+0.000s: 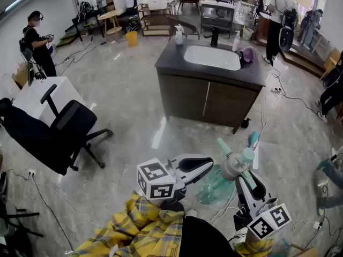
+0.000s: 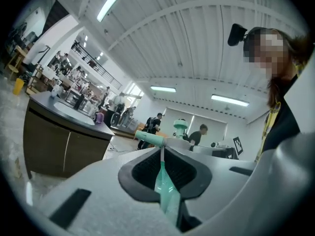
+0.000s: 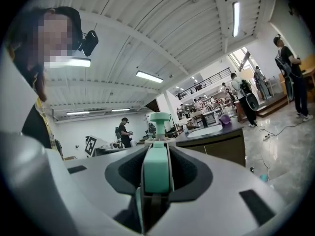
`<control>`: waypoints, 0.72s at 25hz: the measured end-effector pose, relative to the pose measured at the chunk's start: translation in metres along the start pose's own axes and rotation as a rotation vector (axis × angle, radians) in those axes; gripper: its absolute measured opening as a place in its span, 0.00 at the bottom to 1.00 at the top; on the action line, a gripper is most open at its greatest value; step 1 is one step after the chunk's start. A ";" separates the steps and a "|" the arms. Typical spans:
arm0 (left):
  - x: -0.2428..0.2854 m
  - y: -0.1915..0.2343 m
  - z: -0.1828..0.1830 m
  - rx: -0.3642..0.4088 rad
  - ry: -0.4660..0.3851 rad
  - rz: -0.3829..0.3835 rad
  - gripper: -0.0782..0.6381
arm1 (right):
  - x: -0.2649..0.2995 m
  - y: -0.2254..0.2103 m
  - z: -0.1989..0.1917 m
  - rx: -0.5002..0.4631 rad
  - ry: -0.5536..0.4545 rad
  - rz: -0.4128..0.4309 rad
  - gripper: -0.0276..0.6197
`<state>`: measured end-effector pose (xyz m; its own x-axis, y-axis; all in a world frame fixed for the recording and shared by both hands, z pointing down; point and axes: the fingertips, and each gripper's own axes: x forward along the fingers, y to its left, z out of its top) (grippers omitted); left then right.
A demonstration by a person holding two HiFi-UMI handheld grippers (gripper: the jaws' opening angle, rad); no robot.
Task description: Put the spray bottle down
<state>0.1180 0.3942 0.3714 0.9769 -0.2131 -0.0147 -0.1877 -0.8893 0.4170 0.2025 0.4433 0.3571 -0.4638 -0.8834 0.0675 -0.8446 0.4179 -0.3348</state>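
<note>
Spray bottle (image 1: 215,188) held in air, low above marble floor (image 1: 128,106), body tilted, not yet set down. Sink cabinet (image 1: 206,98) seen well apart, further back. Left gripper (image 1: 206,168) nearly closed, thin teal part of bottle pinched between pads (image 2: 142,168). Right gripper (image 1: 241,175) spread wide and clamped on teal spray head (image 3: 157,173). Bottle carried between both grippers. Black office chair (image 1: 59,133) noted off to left.
</note>
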 end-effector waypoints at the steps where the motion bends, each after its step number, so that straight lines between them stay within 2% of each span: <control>1: 0.000 0.002 -0.002 -0.004 0.014 0.005 0.15 | 0.002 0.003 0.000 -0.001 0.001 0.006 0.22; 9: 0.017 0.023 -0.010 -0.017 0.094 0.045 0.15 | 0.015 0.015 0.001 -0.021 -0.004 0.076 0.22; 13: 0.015 0.039 0.000 -0.032 0.058 0.084 0.15 | 0.029 0.022 0.003 -0.033 0.001 0.120 0.22; 18: 0.009 0.056 0.016 -0.016 0.033 0.086 0.14 | 0.051 0.026 0.006 -0.052 0.016 0.158 0.22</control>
<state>0.1146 0.3360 0.3803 0.9601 -0.2749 0.0517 -0.2698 -0.8614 0.4303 0.1586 0.4080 0.3462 -0.5961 -0.8022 0.0328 -0.7730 0.5623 -0.2938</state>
